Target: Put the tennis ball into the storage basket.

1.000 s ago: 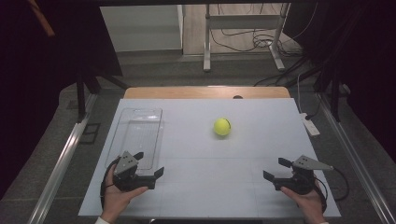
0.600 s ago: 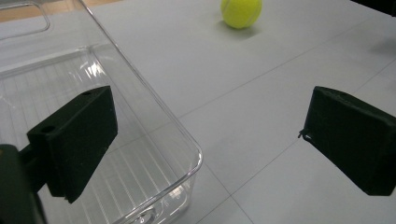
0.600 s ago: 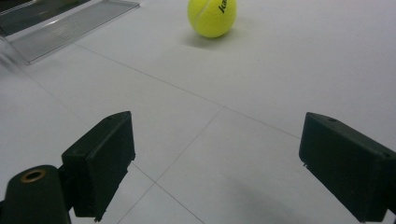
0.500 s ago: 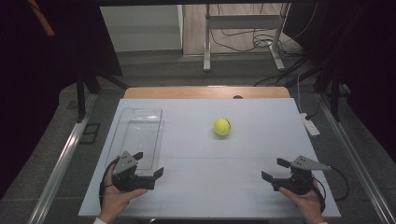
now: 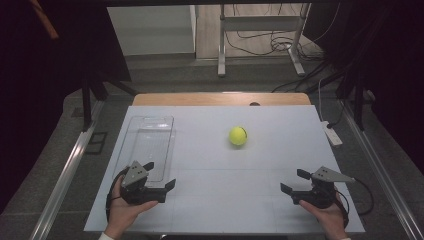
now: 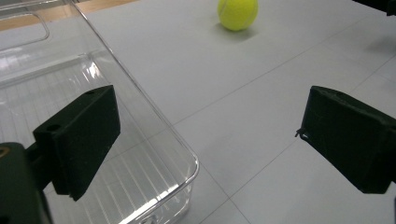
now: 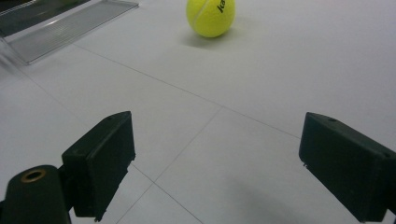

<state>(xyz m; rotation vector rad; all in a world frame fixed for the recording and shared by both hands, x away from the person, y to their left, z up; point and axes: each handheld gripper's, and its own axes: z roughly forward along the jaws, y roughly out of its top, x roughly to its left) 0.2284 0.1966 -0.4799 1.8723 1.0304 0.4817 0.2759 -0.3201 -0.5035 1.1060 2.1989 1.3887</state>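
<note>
Nothing has shifted — tray [image 5: 150,145] beside left hand-held gripper [image 5: 159,176], ball [image 5: 238,135] unobstructed.

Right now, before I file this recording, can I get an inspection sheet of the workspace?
Surface: white table, thin seam lines, bare around the ball.
Job's things: yellow tennis ball resting mid-table; clear plastic tray at the left, nothing seen inside.
Clutter: small white device at the table's right edge.
Grippers: left hand-held gripper open, jaws just closing slightly, one jaw over the tray's near corner; right hand-held gripper open, nothing between its jaws.
Cables: black cable trailing from the right hand-held gripper; floor cables beyond.
Surroundings: metal stand, dark room.
</note>
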